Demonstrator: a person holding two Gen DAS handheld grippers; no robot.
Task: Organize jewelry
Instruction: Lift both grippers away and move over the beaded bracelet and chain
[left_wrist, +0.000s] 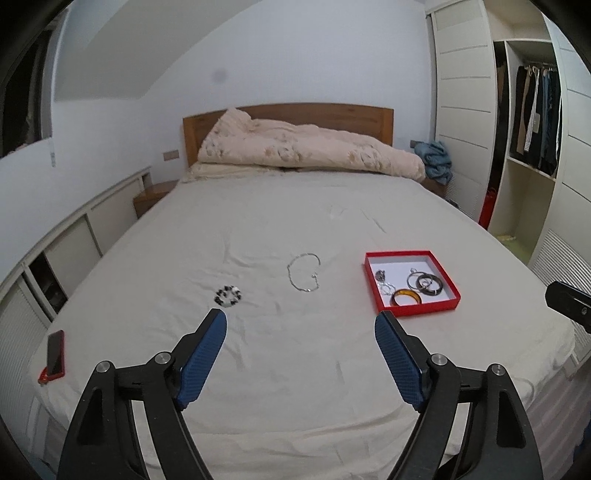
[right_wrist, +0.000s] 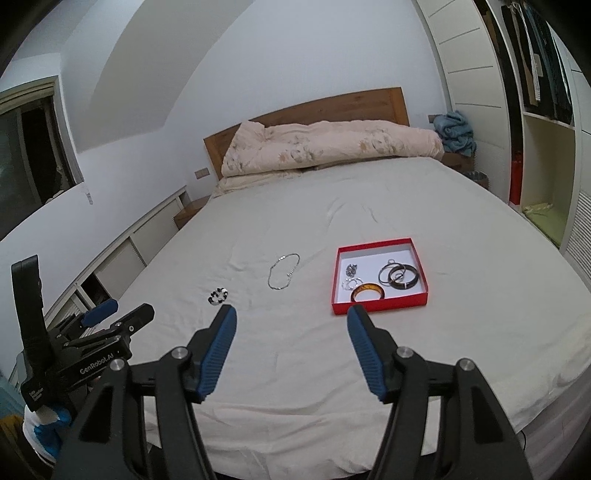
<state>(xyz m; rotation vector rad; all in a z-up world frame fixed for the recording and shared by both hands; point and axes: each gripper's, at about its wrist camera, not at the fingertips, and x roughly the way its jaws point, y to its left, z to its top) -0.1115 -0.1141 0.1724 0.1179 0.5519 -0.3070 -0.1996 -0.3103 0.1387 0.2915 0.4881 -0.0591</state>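
Bedroom with a wide bed (left_wrist: 280, 229) under a pale sheet is your working surface, with a rolled quilt at the headboard and a wardrobe to the right.

Judging by what lies where, you are well into the sorting but not finished. The red tray (left_wrist: 373, 275) on the right of the sheet already holds an amber bangle (left_wrist: 406, 297), a dark bangle (left_wrist: 430, 284), a thin silver ring of wire and a couple of small sparkly pieces I cannot make out. Two pieces still lie loose on the sheet: the silver chain (left_wrist: 303, 272), spread in an open loop to the left of the tray, and the black-and-white beaded bracelet (left_wrist: 228, 295), further left again.

Your left hand-held gripper (left_wrist: 300, 325) has its jaws spread wide and carries nothing; the beaded bracelet sits just beyond its left fingertip, the chain ahead between the two fingers and clear of both. Your right hand-held gripper (right_wrist: 291, 319) is likewise parted and empty, its right fingertip near the tray's front edge, with the chain and bracelet ahead and to its left, apart from it.
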